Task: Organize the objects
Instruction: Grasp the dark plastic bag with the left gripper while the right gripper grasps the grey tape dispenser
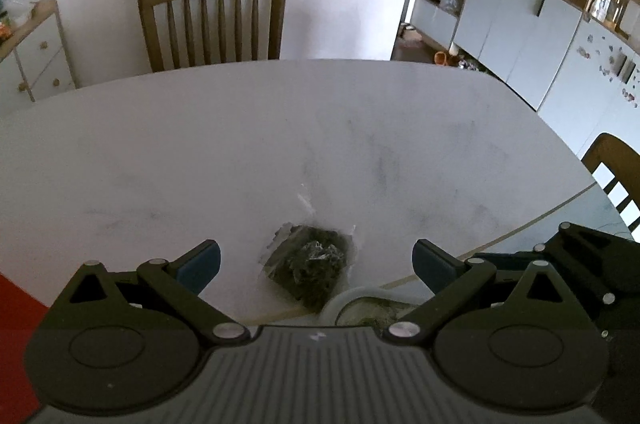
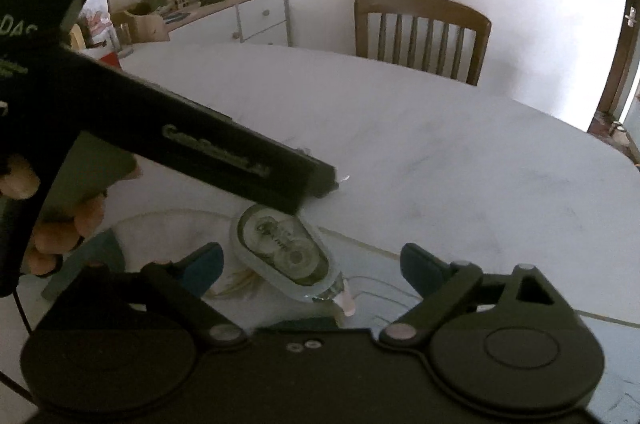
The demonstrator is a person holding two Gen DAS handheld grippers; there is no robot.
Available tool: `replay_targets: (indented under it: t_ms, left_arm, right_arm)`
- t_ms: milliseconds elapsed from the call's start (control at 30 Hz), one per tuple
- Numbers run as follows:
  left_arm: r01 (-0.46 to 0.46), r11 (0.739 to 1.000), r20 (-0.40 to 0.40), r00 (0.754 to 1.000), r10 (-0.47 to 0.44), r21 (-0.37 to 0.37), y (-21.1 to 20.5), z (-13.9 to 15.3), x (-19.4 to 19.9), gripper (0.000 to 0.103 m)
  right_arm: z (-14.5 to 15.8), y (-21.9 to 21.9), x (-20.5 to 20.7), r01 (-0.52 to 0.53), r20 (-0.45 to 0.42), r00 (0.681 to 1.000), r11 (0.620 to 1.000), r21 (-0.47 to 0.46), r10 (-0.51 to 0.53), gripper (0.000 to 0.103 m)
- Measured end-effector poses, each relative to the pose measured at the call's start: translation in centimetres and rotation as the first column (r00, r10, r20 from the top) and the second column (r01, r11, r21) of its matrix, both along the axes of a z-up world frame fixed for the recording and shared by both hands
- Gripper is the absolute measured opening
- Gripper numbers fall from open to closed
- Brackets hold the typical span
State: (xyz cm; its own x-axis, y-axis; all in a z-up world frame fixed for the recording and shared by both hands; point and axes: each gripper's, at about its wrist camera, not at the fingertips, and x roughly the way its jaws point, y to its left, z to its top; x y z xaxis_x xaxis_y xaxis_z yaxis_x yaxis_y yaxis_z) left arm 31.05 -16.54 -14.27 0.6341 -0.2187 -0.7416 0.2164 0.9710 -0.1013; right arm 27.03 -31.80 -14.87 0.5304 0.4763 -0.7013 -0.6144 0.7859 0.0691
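The left tongs [image 1: 316, 260] are spread wide, with nothing between the blue fingertips [image 1: 202, 264]. They hang over the near edge of the white surface [image 1: 280, 144]. Between them lies a small clear plastic bag [image 1: 310, 264] filled with dark, crumpled material that may be dried leaves; I cannot say for sure what it is. The bag rests flat on the surface, close to the edge, and a corner of clear film points away from the camera.

The right tongs [image 2: 312, 264] are also released and grasp nothing. Between their fingertips lies a correction tape dispenser [image 2: 284, 252]: an oval, transparent case with round reels visible inside and a pale pink tip toward the camera. It lies on a lower, pale blue area just beside the edge of the white surface. In the left wrist view only its rim shows at the bottom of the picture, touching or just beside the bag.

The black body of the left tool [image 2: 180, 140] crosses the right wrist view diagonally and hides the far end of the dispenser. The person's left hand [image 2: 60, 224] holds it.

Behind the surface stands a wooden chair [image 1: 212, 20] against a white wall. A white drawer cabinet [image 2: 240, 20] carries many small items, and a second chair [image 1: 616, 164] is on the right
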Motion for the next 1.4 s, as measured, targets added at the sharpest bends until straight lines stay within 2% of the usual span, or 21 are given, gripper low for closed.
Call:
replay_targets:
  t_ms: [267, 400, 433, 500, 567, 667, 833, 933, 1067, 1167, 1400]
  left_arm:
    - [0.010, 1.000, -0.017, 1.000, -0.010, 0.025, -0.8, -0.8, 0.7, 0.102]
    - [0.022, 0.999, -0.018, 1.000, -0.021, 0.031, -1.2, -1.1, 1.1, 0.096]
    - [0.025, 0.999, -0.018, 1.000, -0.024, 0.032, -1.3, -1.1, 1.1, 0.092]
    - [0.037, 0.999, -0.028, 0.999, -0.036, 0.028, -1.4, -1.2, 1.3, 0.075]
    - [0.040, 0.999, -0.031, 0.999, -0.039, 0.037, -1.5, -1.4, 1.3, 0.073]
    - [0.044, 0.998, -0.027, 0.999, -0.042, 0.045, -1.6, -1.6, 1.1, 0.061]
    - [0.050, 0.998, -0.022, 0.999, -0.049, 0.047, -1.6, -1.5, 1.0, 0.056]
    - [0.050, 0.997, -0.017, 0.999, -0.050, 0.051, -1.7, -1.4, 1.0, 0.052]
    - [0.052, 0.998, -0.019, 0.999, -0.051, 0.038, -1.6, -1.2, 1.1, 0.040]
    - [0.052, 0.997, -0.019, 0.999, -0.051, 0.049, -1.7, -1.0, 1.0, 0.035]
    - [0.040, 0.998, -0.015, 0.999, -0.040, 0.046, -1.5, -0.5, 0.3, 0.032]
  right_arm:
    - [-1.1, 1.1, 0.4, -0.031, -0.011, 0.999, 1.000, 0.004, 0.031, 0.082]
    - [-1.4, 1.2, 0.4, -0.038, -0.019, 0.999, 0.999, 0.011, 0.039, 0.078]
    - [-1.5, 1.2, 0.3, -0.040, -0.019, 0.999, 0.999, 0.011, 0.040, 0.076]
    - [-1.5, 1.3, 0.1, -0.042, -0.012, 0.999, 0.999, 0.010, 0.042, 0.075]
    - [-1.6, 1.3, 0.0, -0.044, -0.008, 0.999, 0.999, 0.011, 0.044, 0.073]
    - [-1.6, 1.4, -0.1, -0.052, 0.000, 0.999, 0.999, 0.007, 0.052, 0.071]
    - [-1.6, 1.6, -0.4, -0.066, 0.010, 0.998, 0.998, 0.000, 0.066, 0.063]
    - [-1.6, 1.8, -0.8, -0.073, 0.017, 0.997, 0.997, -0.014, 0.073, 0.062]
    - [-1.5, 1.8, -1.3, -0.076, 0.023, 0.997, 0.997, -0.025, 0.077, 0.060]
    - [-1.4, 1.8, -1.8, -0.064, 0.017, 0.998, 0.997, -0.032, 0.065, 0.059]
    - [-1.0, 0.9, -3.1, -0.004, 0.000, 1.000, 0.999, -0.046, 0.004, 0.057]
